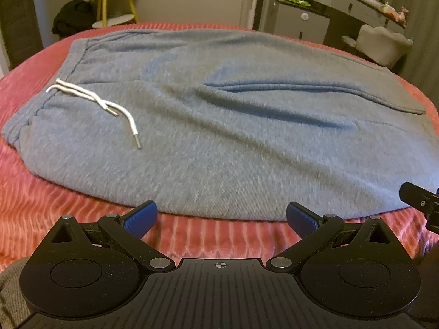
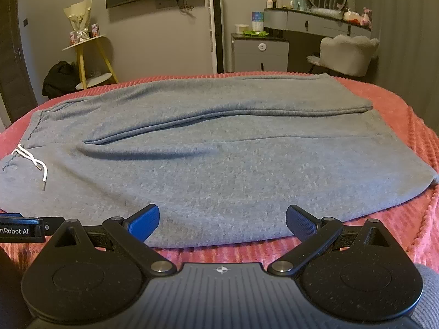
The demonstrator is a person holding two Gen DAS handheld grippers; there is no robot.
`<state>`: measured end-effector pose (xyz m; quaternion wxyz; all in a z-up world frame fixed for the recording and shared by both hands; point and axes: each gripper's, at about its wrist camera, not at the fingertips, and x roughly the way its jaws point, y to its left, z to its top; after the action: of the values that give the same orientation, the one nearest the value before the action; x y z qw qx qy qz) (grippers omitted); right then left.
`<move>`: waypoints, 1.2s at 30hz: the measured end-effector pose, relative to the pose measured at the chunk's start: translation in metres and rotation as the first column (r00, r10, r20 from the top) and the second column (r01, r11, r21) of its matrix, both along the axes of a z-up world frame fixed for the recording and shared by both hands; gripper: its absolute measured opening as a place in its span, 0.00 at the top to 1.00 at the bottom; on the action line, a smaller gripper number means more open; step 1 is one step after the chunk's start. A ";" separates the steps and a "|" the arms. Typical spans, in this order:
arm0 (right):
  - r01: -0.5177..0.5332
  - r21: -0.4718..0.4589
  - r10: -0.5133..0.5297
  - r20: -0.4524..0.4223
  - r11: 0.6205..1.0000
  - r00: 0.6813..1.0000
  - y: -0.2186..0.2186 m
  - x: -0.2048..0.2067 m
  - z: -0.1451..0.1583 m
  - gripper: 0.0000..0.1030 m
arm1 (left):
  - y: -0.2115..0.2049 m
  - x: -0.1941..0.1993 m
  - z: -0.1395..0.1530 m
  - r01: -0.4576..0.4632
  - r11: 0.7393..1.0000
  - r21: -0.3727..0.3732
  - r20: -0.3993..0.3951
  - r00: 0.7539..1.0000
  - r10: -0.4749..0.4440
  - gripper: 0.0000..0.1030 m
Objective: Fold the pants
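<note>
I see the grey fleece pants lying flat on the pink ribbed bedspread, long axis nine to three o'clock, waistband at nine. My left gripper and right gripper both gape apart, holding nothing.

Dim, warm indoor light; fisheye bends the edges, left wrist view slightly motion-blurred.

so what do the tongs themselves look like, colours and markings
Both the left tongs and right tongs match: speckled black linkage arms with silver pivot pins, blue textured pads, and a ribbed dark base bearing a small crosshair mark.
</note>
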<state>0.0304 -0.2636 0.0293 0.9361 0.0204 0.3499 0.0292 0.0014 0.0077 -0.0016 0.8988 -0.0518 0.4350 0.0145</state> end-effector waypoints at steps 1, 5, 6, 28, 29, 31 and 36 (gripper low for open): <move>0.000 0.005 0.000 -0.002 1.000 1.000 0.000 0.001 -0.001 0.04 | 0.000 0.000 0.000 0.000 1.000 0.000 0.001 1.000 0.000 0.00; -0.004 0.024 0.004 -0.015 1.000 1.000 0.000 0.004 -0.004 0.04 | -0.001 0.001 -0.001 0.002 1.000 0.010 -0.004 1.000 -0.002 0.00; -0.006 0.029 0.006 -0.016 1.000 1.000 0.000 0.004 -0.004 0.04 | -0.002 0.001 -0.001 0.005 1.000 0.014 -0.005 1.000 -0.005 0.00; 0.117 0.296 -0.024 -0.299 0.948 0.954 -0.050 0.120 -0.046 0.04 | 0.037 0.084 0.027 -0.234 0.971 -0.048 0.106 0.966 0.237 0.00; 0.145 0.350 -0.037 -0.298 0.926 0.954 -0.059 0.121 -0.051 0.04 | 0.044 0.096 0.027 -0.280 0.958 -0.064 0.113 0.952 0.285 0.00; 0.145 0.389 -0.019 -0.310 0.910 0.951 -0.066 0.123 -0.054 0.04 | 0.060 0.117 0.023 -0.351 0.932 -0.093 0.116 0.926 0.360 0.00; -0.034 0.330 0.170 -0.393 0.944 0.904 -0.062 0.144 -0.048 0.04 | 0.092 0.145 -0.010 -0.421 0.906 -0.037 0.086 0.902 0.423 0.00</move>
<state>0.1749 -0.3258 -0.0190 0.8218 0.1565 0.5324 0.1292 0.1459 0.1001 -0.0113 0.8931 -0.1532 0.3716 0.2023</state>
